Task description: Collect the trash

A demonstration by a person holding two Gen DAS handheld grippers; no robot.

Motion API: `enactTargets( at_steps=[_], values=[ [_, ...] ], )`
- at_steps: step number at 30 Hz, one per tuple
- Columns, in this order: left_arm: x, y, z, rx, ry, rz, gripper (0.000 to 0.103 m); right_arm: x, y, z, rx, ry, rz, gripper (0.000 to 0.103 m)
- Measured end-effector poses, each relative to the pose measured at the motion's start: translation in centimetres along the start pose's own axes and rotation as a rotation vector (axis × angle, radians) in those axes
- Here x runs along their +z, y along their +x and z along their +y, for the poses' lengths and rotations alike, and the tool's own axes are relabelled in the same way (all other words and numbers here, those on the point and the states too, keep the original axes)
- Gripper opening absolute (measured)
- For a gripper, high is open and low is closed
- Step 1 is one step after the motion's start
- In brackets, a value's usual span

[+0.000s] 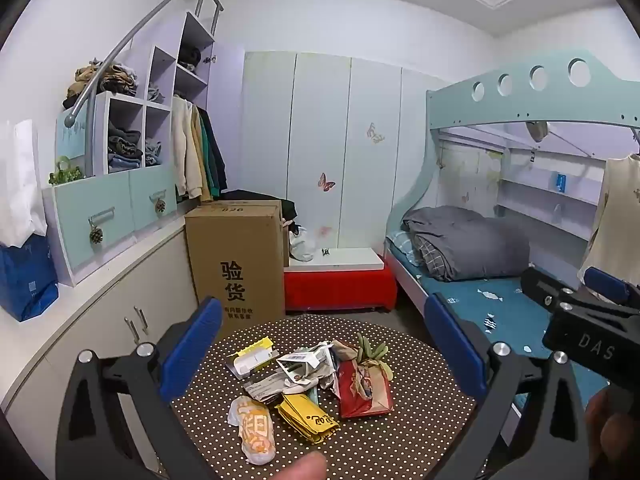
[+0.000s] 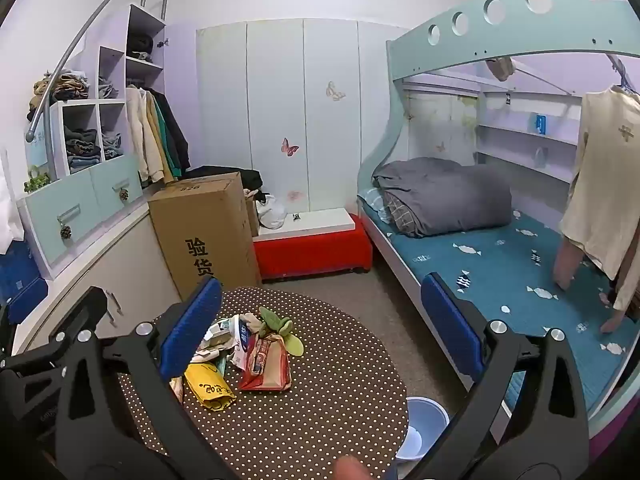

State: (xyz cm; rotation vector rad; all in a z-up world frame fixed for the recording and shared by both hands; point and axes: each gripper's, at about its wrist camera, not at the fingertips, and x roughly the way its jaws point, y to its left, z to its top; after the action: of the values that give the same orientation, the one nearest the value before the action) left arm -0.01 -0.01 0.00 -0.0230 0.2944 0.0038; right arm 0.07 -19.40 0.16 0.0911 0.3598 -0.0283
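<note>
Both tools hang over the round polka-dot table (image 1: 400,432), each with its blue-padded jaws spread wide and nothing between them: the left gripper (image 1: 324,344) above the litter, the right gripper (image 2: 320,320) a little to the side of it. The right tool's black body carries the letters "DAS", seen from the left camera.

The trash pile (image 1: 316,380) lies on the table towards its middle, all pieces touching or overlapping. Nearest is a pale wrapper with orange print (image 1: 253,428), its characters too smeared to read. Just beside it lies a yellow packet (image 1: 308,416) with dark characters I cannot make out, then a red snack bag (image 1: 362,388), crumpled white printed paper (image 1: 308,364), a yellow-and-white card (image 1: 252,356) and some green peel-like scraps (image 1: 372,350).

On the floor just beside the table, on the bed side, stands a pale blue bin (image 2: 424,424); what it holds I cannot tell.

Farther off, a tall cardboard box (image 1: 236,256) is printed "验货" in large black characters, with smaller lines below that are illegible and a number on top, upside down, that looks like "826". Beside it sits a red ottoman (image 1: 340,286) with a white board on top. Against the left wall leans a blue paper bag (image 1: 24,280), and open cubby shelves (image 1: 128,136) hold folded clothes.
</note>
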Motion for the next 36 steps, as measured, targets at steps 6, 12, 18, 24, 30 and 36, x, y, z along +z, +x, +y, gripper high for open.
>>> enactTargets(
  at_steps=[6,12,18,24,30,36],
  values=[
    [-0.1,-0.1,0.0,-0.001,0.006,0.004,0.099,0.0,0.1,0.0,0.001,0.0,0.007,0.098],
    [-1.4,0.3,-0.4,0.003,0.014,-0.001,0.099,0.1,0.1,-0.2,0.001,0.003,0.008,0.097],
    [-0.8,0.7,-0.4,0.003,0.016,0.016,0.099,-0.1,0.3,-0.5,-0.003,0.007,0.007,0.098],
    [-0.8,0.8,-0.4,0.001,0.012,0.02,0.099,-0.3,0.5,-0.7,-0.002,0.007,0.014,0.098],
    [-0.8,0.9,-0.1,0.0,0.006,0.024,0.099,-0.5,0.6,-0.7,-0.002,0.004,0.015,0.098],
    [-0.9,0.9,-0.1,0.0,0.006,0.025,0.099,-0.4,0.6,-0.5,0.0,0.0,0.015,0.097]
  ],
)
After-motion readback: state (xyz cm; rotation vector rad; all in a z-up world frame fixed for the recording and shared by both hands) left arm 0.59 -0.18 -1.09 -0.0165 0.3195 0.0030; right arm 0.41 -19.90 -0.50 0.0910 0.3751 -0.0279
